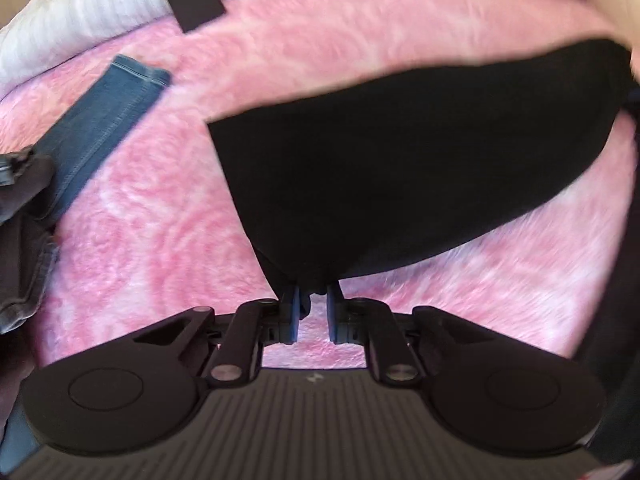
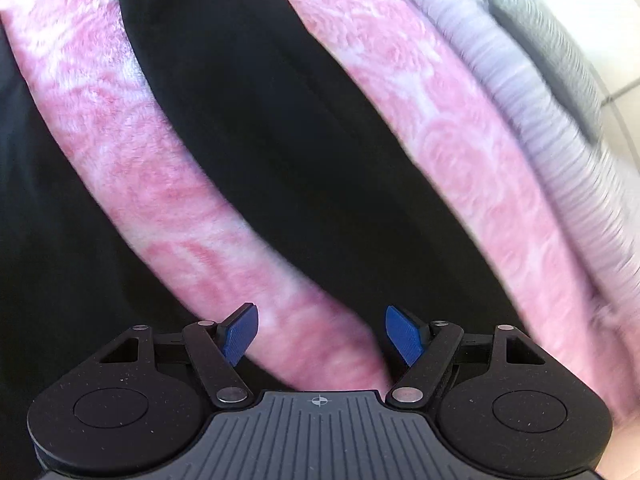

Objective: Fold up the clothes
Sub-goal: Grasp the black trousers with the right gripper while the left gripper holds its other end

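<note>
Left wrist: my left gripper point(image 1: 312, 312) has its fingers nearly closed, pinching a corner of the black garment point(image 1: 400, 168), which fans out toward 1 o'clock over the pink blanket point(image 1: 160, 220). I judge a fold is under way, with this corner being carried. Jeans point(image 1: 100, 128) lie at 10 o'clock, well apart; open blanket sits between.

Right wrist: my right gripper point(image 2: 322, 336) has its fingers spread wide and holds nothing. The black garment point(image 2: 280, 140) runs from 11 o'clock to 5 o'clock. Next I'd seek its free edge. A ribbed white cloth point(image 2: 540, 120) borders the blanket at 2 o'clock.
</note>
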`<state>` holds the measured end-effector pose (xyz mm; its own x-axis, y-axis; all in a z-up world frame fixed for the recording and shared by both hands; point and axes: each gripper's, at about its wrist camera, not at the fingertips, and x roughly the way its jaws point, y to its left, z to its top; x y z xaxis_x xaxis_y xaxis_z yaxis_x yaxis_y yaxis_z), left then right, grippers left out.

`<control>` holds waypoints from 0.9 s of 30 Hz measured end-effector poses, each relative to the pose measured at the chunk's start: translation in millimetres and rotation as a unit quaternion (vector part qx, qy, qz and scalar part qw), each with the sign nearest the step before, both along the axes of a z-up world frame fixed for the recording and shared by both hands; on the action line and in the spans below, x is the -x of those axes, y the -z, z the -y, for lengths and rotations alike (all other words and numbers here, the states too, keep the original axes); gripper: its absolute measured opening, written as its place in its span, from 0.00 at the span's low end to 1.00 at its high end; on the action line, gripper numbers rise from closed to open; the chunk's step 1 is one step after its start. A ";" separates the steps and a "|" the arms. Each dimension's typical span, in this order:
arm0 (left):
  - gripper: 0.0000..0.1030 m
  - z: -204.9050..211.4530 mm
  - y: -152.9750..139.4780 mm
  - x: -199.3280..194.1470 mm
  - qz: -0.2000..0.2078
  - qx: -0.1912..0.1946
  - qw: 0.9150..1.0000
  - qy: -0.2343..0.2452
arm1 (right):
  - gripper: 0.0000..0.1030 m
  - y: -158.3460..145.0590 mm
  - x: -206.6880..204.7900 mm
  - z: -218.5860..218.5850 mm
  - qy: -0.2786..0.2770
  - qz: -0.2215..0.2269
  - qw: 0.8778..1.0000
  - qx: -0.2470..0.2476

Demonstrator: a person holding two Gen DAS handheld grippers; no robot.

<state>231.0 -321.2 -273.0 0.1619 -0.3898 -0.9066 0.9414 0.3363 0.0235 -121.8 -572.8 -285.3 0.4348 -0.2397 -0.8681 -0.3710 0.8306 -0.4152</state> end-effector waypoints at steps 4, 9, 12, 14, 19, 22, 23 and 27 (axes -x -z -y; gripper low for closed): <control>0.10 -1.2 -39.1 -15.9 -0.027 0.027 0.999 -0.007 | 0.72 0.6 -12.6 -0.4 -0.029 -0.011 0.999 -0.010; 0.09 1.9 -59.7 -14.8 -0.022 -0.003 0.999 0.045 | 0.72 5.5 -22.6 2.1 -0.065 -0.071 0.994 -0.041; 0.02 -8.7 -51.6 -5.4 -0.018 -0.030 0.998 0.050 | 0.72 -6.4 -15.2 15.7 -0.007 -0.067 0.995 -0.074; 0.02 -18.1 -39.6 -6.9 -0.028 -0.033 0.999 0.031 | 0.72 -13.6 -4.2 30.0 0.058 -0.060 0.991 -0.100; 0.02 -9.3 -21.6 0.7 0.005 -0.049 0.998 0.033 | 0.72 -15.1 20.8 63.4 0.165 -0.055 0.980 -0.099; 0.14 0.9 -17.4 18.1 0.099 -0.084 0.990 0.048 | 0.72 -11.3 19.9 75.8 0.188 -0.046 0.977 -0.088; 0.22 3.3 -16.0 23.2 0.126 -0.095 0.986 0.048 | 0.72 -10.5 17.9 79.7 0.198 -0.037 0.975 -0.092; 0.22 19.1 -22.2 69.4 0.195 -0.086 0.973 0.088 | 0.72 -0.7 5.8 96.1 0.243 -0.010 0.964 -0.102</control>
<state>161.6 -340.3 -250.8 0.4514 -0.2898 -0.8440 0.8922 0.1299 0.4326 -127.6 -668.8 -284.6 0.2971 -0.2338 -0.9258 0.0773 0.9723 -0.2208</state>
